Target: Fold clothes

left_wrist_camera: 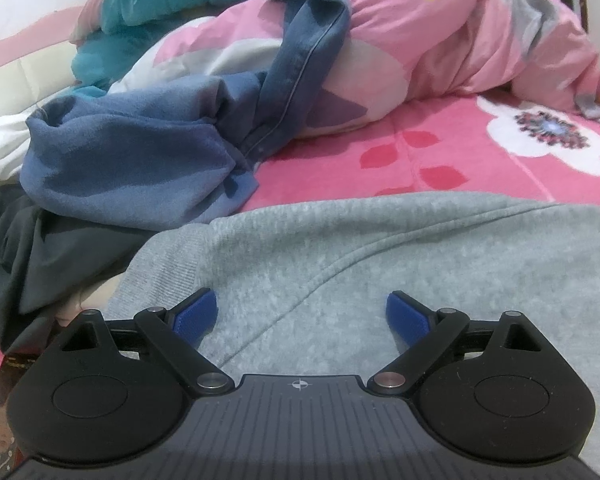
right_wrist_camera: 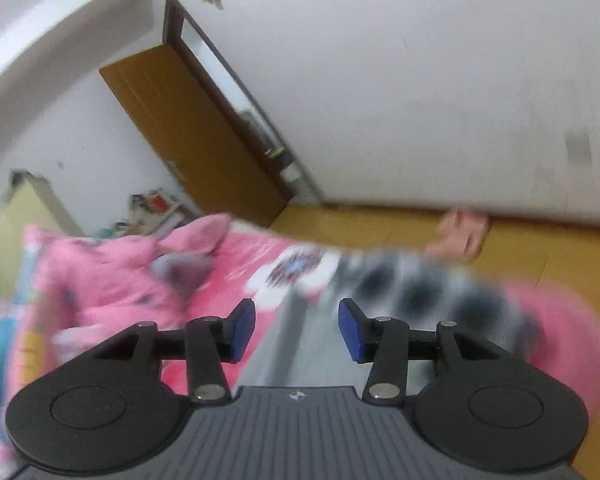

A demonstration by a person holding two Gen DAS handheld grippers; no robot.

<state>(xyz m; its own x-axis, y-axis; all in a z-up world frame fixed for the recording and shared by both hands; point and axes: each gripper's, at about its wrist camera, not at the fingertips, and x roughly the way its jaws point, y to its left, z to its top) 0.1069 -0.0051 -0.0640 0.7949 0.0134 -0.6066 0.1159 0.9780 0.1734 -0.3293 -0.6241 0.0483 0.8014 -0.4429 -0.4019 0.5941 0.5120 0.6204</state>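
Looking along the left gripper, its 2 blue-padded fingers stand wide apart with nothing between them, poised low over a grey sweatshirt that lies spread flat on the pink flowered bedsheet. A raised seam curves across the grey fabric from 5 o'clock toward 2 o'clock. At 10 o'clock sits a crumpled blue denim garment, one part of it climbing up over the heaped pink quilt at 12 o'clock. A dark grey garment lies bunched at 9 o'clock, touching the sweatshirt's left edge and partly under the denim. At 7 o'clock a bit of printed card or booklet shows — too dark to read.

From the right wrist, the right gripper is raised above the bed, its fingers parted by a moderate gap and gripping nothing. The view is motion-blurred. Directly ahead of the fingers a strip of grey cloth runs away from the camera, and at 2 o'clock lies a black-and-white patterned fabric — too smeared to identify. The pink quilt sits at 9 o'clock. Farther off, a brown wooden door stands open at 11 o'clock against a white wall, with yellow-brown floor at 3 o'clock.
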